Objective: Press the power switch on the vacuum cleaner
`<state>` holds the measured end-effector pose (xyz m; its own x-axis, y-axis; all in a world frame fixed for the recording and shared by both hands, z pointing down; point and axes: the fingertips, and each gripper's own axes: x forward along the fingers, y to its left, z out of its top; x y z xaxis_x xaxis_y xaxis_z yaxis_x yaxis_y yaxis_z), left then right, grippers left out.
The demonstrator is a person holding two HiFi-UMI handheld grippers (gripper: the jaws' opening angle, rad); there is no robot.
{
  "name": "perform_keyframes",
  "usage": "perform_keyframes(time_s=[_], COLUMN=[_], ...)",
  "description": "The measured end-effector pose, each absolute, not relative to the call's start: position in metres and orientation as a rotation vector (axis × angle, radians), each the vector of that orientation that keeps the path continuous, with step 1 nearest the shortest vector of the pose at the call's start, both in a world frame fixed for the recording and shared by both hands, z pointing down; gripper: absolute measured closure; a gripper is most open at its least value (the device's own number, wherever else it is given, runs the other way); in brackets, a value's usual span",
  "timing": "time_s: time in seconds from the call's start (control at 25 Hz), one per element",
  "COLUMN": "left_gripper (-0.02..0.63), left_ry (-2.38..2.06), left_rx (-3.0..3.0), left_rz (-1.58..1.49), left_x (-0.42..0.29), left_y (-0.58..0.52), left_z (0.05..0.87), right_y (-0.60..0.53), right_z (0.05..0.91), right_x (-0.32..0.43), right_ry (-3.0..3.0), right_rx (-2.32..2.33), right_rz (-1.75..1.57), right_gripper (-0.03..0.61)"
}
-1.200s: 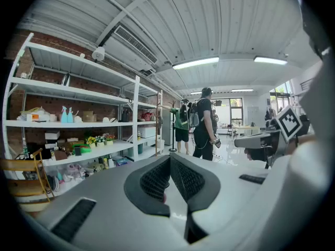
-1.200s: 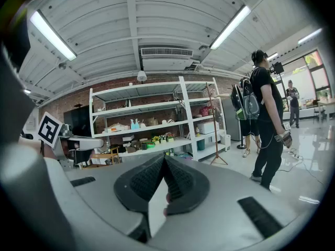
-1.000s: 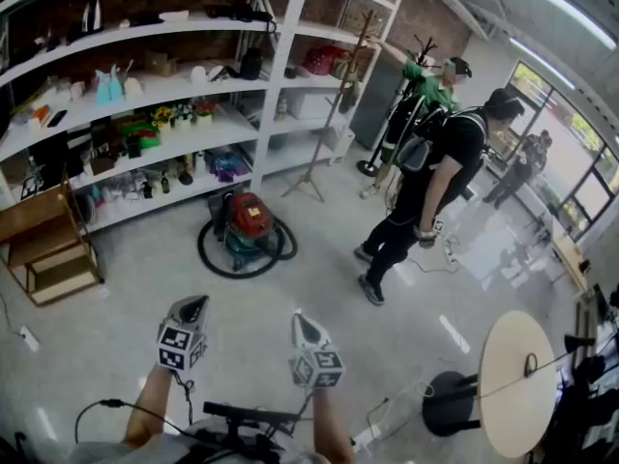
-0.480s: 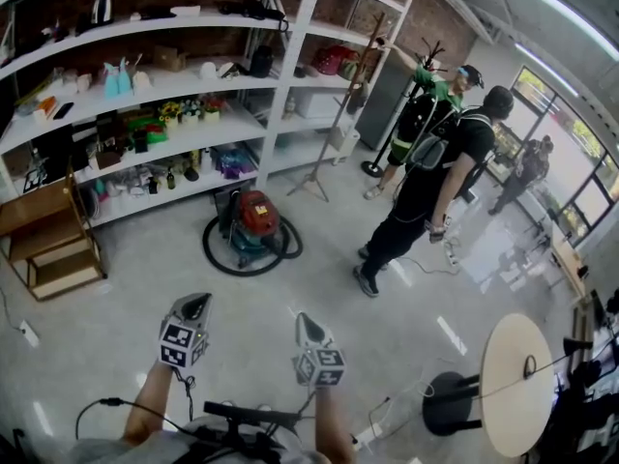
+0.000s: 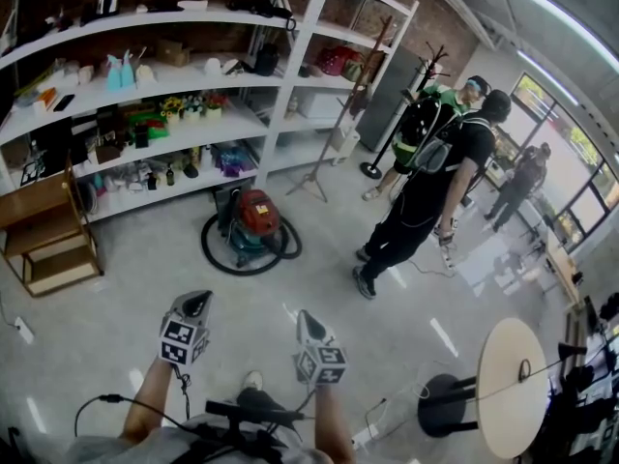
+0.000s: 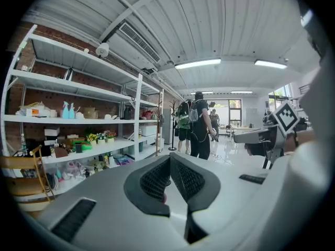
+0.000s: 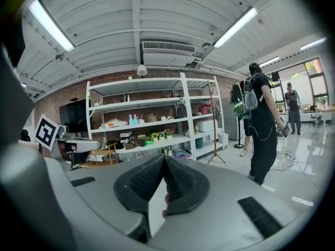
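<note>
The vacuum cleaner has a red top and a teal drum, and stands on the floor in front of the shelves with its black hose coiled round it. Both grippers are held low, well short of it, and point toward it. My left gripper has its jaws closed together with nothing between them. My right gripper is likewise shut and empty. In the left gripper view the dark pads meet at a point, and in the right gripper view the pads do too. The switch is too small to make out.
White shelving full of small goods lines the back wall. A wooden step stool stands at left and a tripod stand beside the shelves. A person in black walks at right. A round table stands near right. A cable lies on the floor.
The head view has crept forward and a shoe now shows at the bottom edge. The person in black has stepped a little. Both grippers stay shut in nearly the same place.
</note>
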<state>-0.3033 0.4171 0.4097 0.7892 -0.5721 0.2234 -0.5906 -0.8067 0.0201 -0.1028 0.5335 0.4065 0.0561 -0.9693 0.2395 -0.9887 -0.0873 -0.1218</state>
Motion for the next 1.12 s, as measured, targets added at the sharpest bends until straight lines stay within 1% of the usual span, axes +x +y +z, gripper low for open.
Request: perform_keyframes(time_s=[0.28,0.72,1.12], left_gripper=[0.607,0.607,0.607], left_ry=[-0.963,-1.005,-1.065], left_rx=[2.892,2.877,2.853], left_rz=[0.328,0.333,0.337], left_x=[-0.282,-0.228,-0.188], left_y=[0.378,0.305,0.251], left_z=[0.412,0.402,0.406], right_y=[0.489,0.403,0.348], right_z=[0.414,0.413,0.414], right_x=[-0.084,-0.025,0.02], right_ry=[-2.088,-2.138,-2.173], right_rx=[2.193,2.165,2.154], right_rz=[0.41,0.42,0.429], right_gripper=[0.566,0.566,0.566])
